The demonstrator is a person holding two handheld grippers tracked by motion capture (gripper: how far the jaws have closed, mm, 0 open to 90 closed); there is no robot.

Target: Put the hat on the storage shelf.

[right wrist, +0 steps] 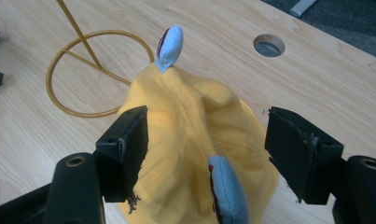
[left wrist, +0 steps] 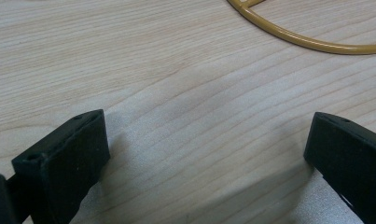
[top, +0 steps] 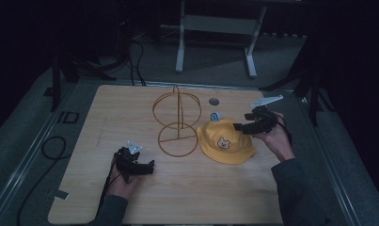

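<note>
Yellow hat [top: 226,143], bear face toward person (ears rearward)

Dim high view; brighter, sharp close views.

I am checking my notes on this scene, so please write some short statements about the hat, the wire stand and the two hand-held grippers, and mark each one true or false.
1. The yellow hat hangs on the wire stand. False: it lies on the table, to the right of the stand.
2. The right hand-held gripper has open jaws on either side of the hat's crown. True.
3. The left hand-held gripper holds the stand's base ring. False: its jaws are open over bare wood, with the ring farther ahead.
4. The hat has a bear face on its front. True.
5. The hat's ears are yellow. False: they are light blue.
</note>
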